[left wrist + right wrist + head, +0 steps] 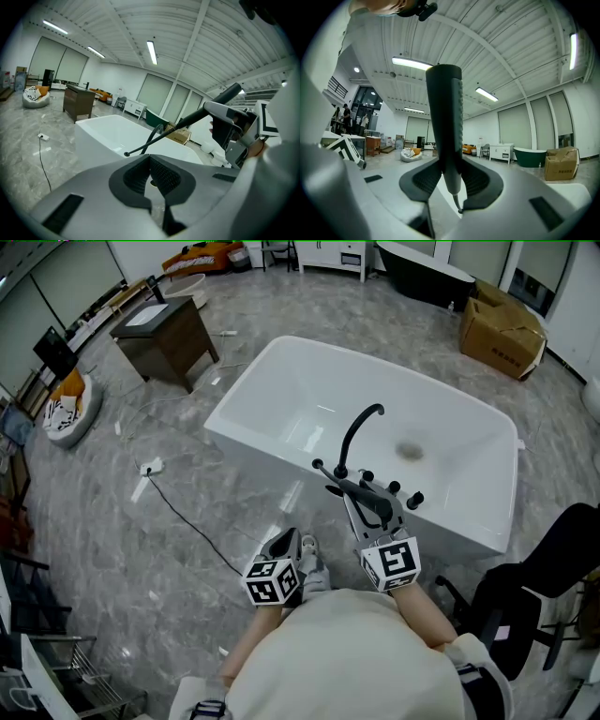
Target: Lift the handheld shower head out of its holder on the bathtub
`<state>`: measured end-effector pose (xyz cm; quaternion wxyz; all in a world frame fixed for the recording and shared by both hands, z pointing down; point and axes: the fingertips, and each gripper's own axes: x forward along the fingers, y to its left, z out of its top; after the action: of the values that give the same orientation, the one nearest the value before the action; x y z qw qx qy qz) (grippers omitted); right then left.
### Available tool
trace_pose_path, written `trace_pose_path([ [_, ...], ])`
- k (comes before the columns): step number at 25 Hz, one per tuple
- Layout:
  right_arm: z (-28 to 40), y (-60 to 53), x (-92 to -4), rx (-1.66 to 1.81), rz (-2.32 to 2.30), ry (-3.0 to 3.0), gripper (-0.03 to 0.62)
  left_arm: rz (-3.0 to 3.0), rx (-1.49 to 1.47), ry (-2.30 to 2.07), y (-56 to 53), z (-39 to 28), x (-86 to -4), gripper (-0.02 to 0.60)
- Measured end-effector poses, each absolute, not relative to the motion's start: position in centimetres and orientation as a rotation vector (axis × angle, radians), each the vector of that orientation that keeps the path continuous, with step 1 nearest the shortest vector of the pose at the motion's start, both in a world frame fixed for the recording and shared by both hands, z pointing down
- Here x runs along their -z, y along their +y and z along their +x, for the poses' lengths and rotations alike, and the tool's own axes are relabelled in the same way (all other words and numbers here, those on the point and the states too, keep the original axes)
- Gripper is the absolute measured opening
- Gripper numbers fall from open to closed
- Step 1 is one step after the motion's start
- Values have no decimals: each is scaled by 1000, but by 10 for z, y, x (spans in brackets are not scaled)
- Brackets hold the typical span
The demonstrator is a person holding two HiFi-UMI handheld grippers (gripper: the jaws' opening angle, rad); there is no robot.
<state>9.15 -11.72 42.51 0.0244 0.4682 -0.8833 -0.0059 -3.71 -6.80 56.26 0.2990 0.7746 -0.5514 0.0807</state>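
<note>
Right gripper (450,182): clamped on shower head (444,108), whose lower end is hidden between the jaws, lower centre. Left gripper (151,174): jaws together, empty.

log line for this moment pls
right gripper: shut on shower head | shower head: held above bathtub rim | left gripper: shut, empty
</note>
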Motion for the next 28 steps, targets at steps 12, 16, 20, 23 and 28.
trace_pose_path([
  [12,104,-105,-414,23,1499,-2758,141,2055,-207,-1473,-63,-39,-563,20],
  [16,99,-106,-413,20,1490,-2763,141,2055,-205,-1472,-64,-40,-562,20],
  [20,99,-106,-413,19,1488,-2768,141,2052,-204,-1472,-63,-40,-564,20],
  [23,98,-107,-414,14,1490,-2770,141,2049,-202,-1474,-63,-43,-564,20],
  [28,96,-107,-413,22,1470,-2772,141,2050,-204,-1474,-62,-42,-565,20],
])
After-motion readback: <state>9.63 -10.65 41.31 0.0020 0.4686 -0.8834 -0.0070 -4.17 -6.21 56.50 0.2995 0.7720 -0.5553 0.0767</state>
